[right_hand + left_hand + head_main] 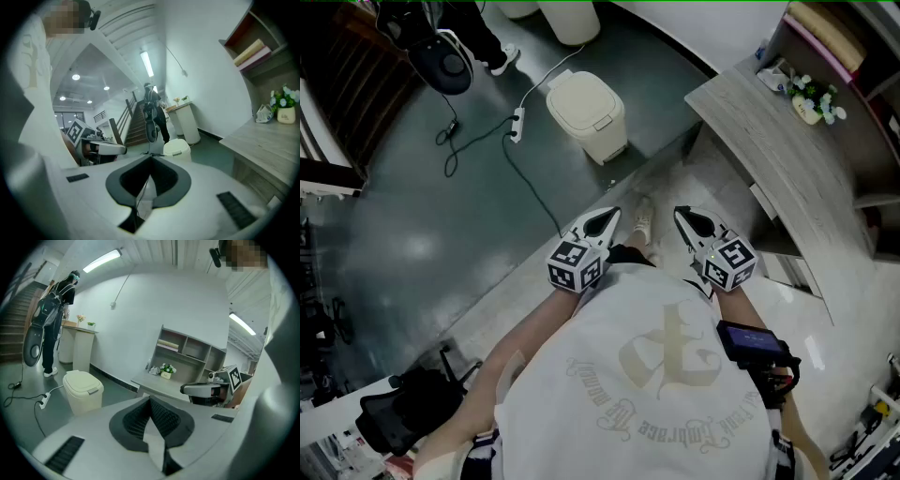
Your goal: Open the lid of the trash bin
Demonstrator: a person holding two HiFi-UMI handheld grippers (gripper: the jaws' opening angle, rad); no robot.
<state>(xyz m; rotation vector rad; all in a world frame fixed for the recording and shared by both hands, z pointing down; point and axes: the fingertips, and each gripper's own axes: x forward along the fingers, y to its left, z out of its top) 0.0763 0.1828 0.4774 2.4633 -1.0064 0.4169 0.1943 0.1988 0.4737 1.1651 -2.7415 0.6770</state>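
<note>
Trash bin (586, 114), cream-coloured with its lid (579, 94) down flat, stands on the dark green floor (412, 234). It is close to the edge where that floor meets the pale tiles, well ahead of us and off the near corner of the desk (769, 159).

We hold both tongs low against our body, well apart from the bin and touching nothing. Our left gripper (609, 217) has its jaws closed tip to tip. Its own view shows the black pads (132, 420) meeting in a point with nothing between them. Our right gripper (682, 216) is the same: jaws together at the tips, empty. The two point forward side by side, a little apart, and our shoe (643, 222) shows on the tiles between them.

A white power strip (517, 123) lies on the dark floor just left of the bin, and a black cable (530, 187) trails from it across the floor towards our feet. At the desk's back edge, by the shelves, sits a small pot of flowers (813, 101). Another person (52, 315) in dark clothes stands on the floor beyond the bin, beside a round black appliance (442, 64). A black device (753, 342) is strapped to our right forearm.
</note>
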